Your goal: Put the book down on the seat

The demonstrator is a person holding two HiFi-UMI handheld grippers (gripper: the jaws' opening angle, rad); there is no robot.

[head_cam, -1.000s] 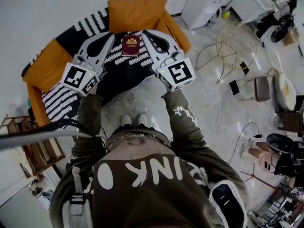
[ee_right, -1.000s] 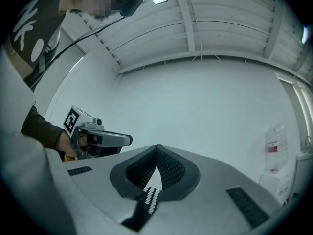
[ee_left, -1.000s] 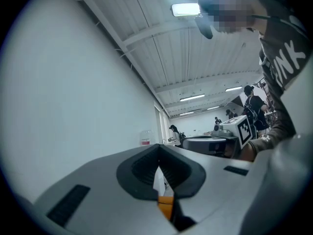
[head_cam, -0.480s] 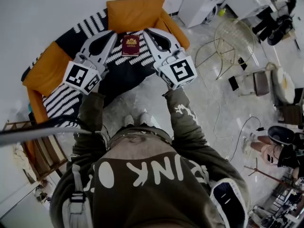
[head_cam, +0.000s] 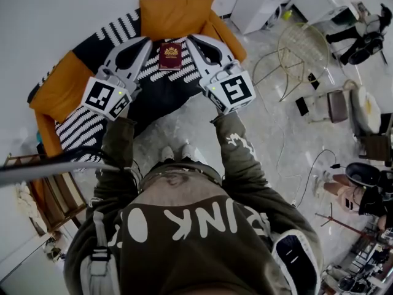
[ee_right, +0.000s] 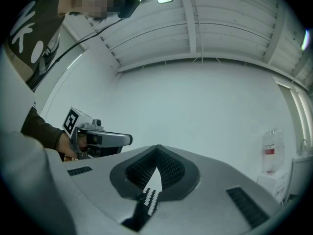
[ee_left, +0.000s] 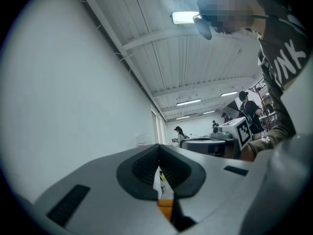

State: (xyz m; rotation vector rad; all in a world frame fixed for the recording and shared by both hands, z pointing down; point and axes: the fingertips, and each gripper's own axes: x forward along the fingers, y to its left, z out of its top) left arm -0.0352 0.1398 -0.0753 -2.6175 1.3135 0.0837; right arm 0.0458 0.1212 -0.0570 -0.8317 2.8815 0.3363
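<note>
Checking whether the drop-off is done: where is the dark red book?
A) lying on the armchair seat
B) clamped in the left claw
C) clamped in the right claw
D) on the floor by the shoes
A: the book lies flat on the striped seat, between the left claw and the right claw, both shut and empty.

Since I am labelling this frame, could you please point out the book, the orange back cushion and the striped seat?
book (head_cam: 170,56), head view, middle of its red cover.
orange back cushion (head_cam: 176,17), head view, centre of its face.
striped seat (head_cam: 163,85), head view, bare patch below the book.
</note>
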